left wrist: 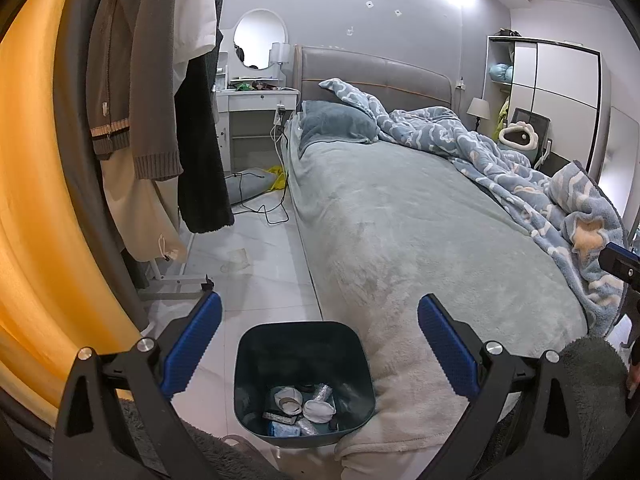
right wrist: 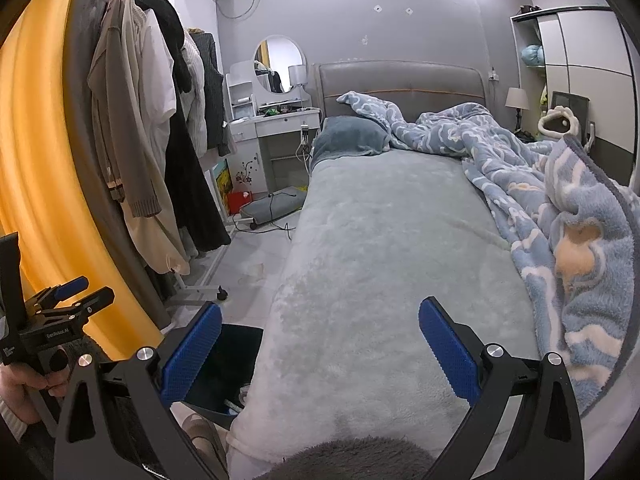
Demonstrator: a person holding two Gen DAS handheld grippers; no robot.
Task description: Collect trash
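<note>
My two hand-held grippers, left and right, one dark bin at lower centre, one bed, one round mirror, two lamps.

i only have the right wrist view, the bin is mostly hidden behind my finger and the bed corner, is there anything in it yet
Observer: Yes. The left wrist view looks straight down into the dark trash bin. White crumpled wads and a blue packet lie on its bottom, well below the rim.
Operator: ok and is the left one holding something to drop in
Observer: No. The left gripper has its fingers wide apart with nothing between them, and the bin sits centred below the gap.
</note>
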